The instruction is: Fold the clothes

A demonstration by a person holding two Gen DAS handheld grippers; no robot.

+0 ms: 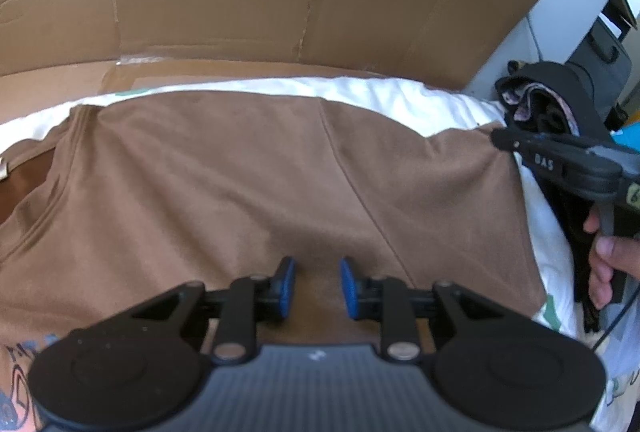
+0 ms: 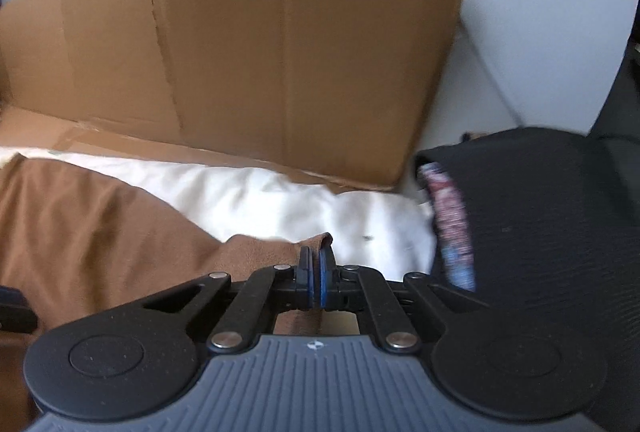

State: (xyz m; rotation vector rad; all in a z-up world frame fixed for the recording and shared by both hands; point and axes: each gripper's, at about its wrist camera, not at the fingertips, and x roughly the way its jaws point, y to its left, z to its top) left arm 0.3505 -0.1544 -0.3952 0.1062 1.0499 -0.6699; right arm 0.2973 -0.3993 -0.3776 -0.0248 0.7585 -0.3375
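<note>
Brown shirt (image 1: 240, 184) is lying spread beneath the left gripper (image 1: 317, 288), its jaws gaping apart, while the right gripper (image 2: 316, 272) is pinching its corner.

Left wrist view looks forward and down past its own fingers (image 1: 287, 286), close over the brown shirt (image 1: 240, 184). Right wrist view sits low at the shirt's right edge. Both face the cardboard (image 2: 280, 52) ahead and share the white sheet (image 2: 280, 200).
</note>
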